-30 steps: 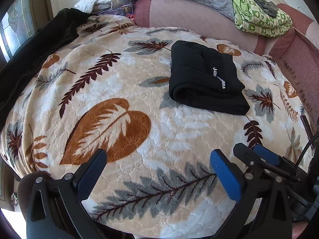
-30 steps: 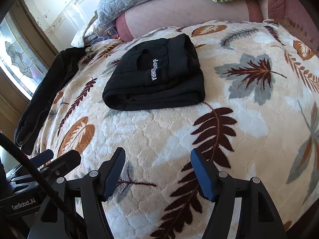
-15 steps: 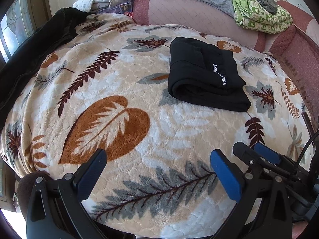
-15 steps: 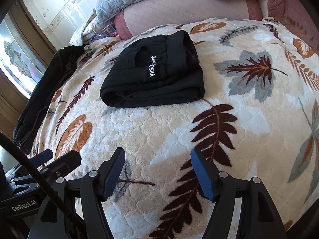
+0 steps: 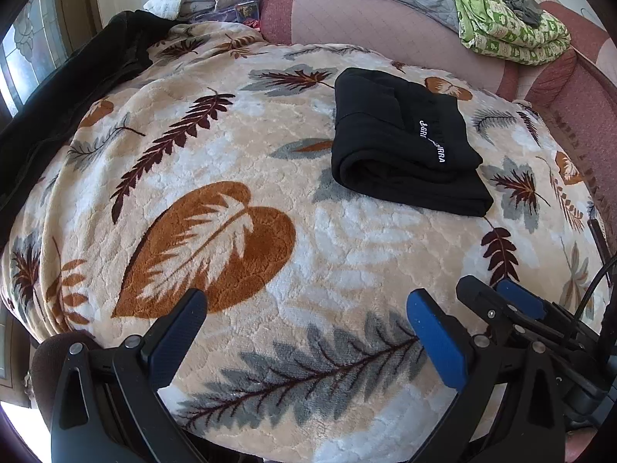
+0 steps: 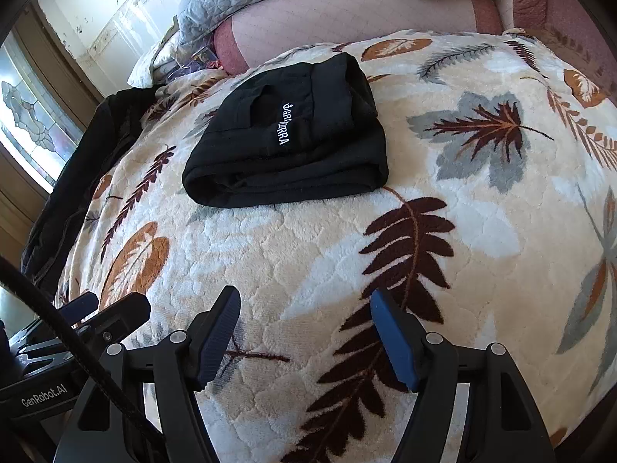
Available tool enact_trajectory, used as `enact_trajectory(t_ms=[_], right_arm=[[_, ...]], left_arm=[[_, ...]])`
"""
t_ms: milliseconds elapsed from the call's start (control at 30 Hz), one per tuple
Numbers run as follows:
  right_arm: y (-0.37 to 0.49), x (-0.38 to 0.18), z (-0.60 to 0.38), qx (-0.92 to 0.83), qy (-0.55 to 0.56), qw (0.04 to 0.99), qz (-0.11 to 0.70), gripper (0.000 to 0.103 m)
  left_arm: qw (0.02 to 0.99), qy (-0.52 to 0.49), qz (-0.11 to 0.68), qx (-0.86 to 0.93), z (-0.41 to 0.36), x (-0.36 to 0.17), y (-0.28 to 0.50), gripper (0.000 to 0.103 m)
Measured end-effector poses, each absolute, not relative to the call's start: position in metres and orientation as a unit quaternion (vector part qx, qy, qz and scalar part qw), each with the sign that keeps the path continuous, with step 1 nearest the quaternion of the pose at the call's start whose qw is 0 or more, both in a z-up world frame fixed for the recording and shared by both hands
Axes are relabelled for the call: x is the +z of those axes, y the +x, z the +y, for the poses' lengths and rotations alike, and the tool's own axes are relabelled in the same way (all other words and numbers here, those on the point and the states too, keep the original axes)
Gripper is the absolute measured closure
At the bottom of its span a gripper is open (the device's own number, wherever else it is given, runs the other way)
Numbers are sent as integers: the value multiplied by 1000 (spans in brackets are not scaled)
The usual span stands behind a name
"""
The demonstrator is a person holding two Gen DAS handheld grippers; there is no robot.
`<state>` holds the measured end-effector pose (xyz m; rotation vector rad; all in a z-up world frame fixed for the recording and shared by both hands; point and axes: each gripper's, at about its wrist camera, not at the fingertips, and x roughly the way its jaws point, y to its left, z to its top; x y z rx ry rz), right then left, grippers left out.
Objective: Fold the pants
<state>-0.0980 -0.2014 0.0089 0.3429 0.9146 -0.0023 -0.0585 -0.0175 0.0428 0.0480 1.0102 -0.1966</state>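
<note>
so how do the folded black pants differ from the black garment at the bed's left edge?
The pants are folded into a compact stack; the garment is strung out, unfolded. The pants sit mid-blanket; the garment lies along its edge. The pants show white lettering; the garment shows none. Both are black, and neither is held.

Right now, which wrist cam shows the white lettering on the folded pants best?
Right wrist: the lettering on the folded black pants sits near centre and larger. Left wrist shows it smaller, off to the right and more skewed.
</note>
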Motion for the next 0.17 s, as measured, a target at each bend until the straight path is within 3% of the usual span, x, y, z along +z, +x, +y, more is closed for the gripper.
enact_trajectory(t_ms=[167], right_arm=[[-96, 6, -202, -3, 163, 883, 440, 27]], left_arm=[[867, 19, 489, -93, -17, 39, -54, 0]])
